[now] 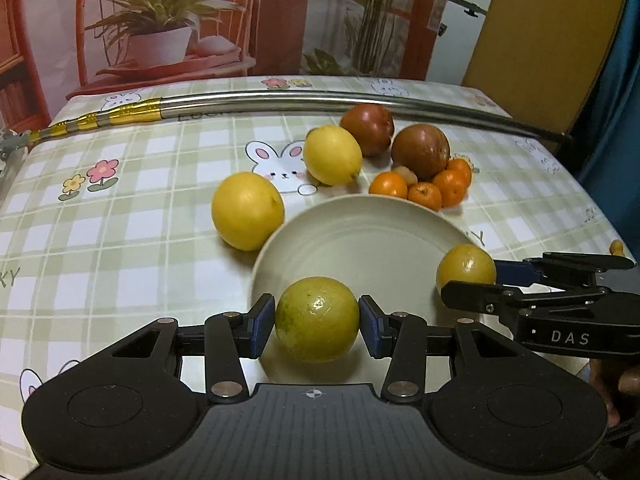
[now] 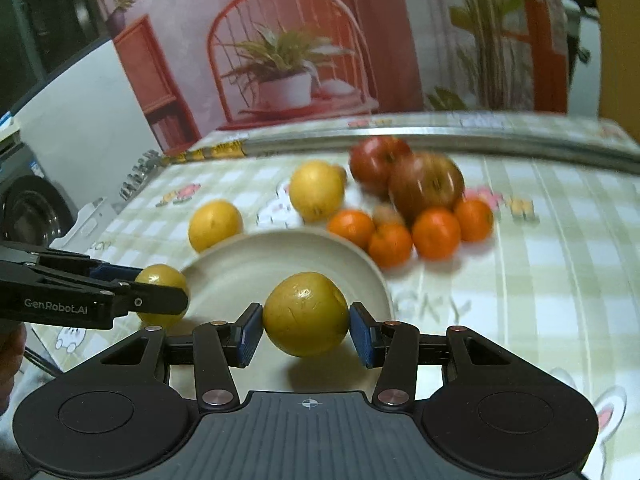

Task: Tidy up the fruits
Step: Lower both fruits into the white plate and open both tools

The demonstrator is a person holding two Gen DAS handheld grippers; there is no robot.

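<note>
My left gripper (image 1: 317, 320) is shut on a yellow-green citrus fruit (image 1: 317, 319), held over the near rim of a pale round plate (image 1: 360, 240). My right gripper (image 2: 306, 326) is shut on a second yellow-green fruit (image 2: 306, 314) at the plate's (image 2: 280, 256) near right rim; it also shows in the left wrist view (image 1: 466, 268). On the tablecloth behind the plate lie two yellow lemons (image 1: 247, 210) (image 1: 332, 155), two red-brown apples (image 1: 420, 151) (image 1: 368, 123) and several small mandarins (image 1: 424, 194).
A long metal pole (image 1: 320, 102) with gold bands lies across the table behind the fruit. The table carries a green checked cloth (image 1: 100, 240) with rabbits. A printed backdrop stands behind; the table's right edge drops off near a yellow board (image 1: 540, 40).
</note>
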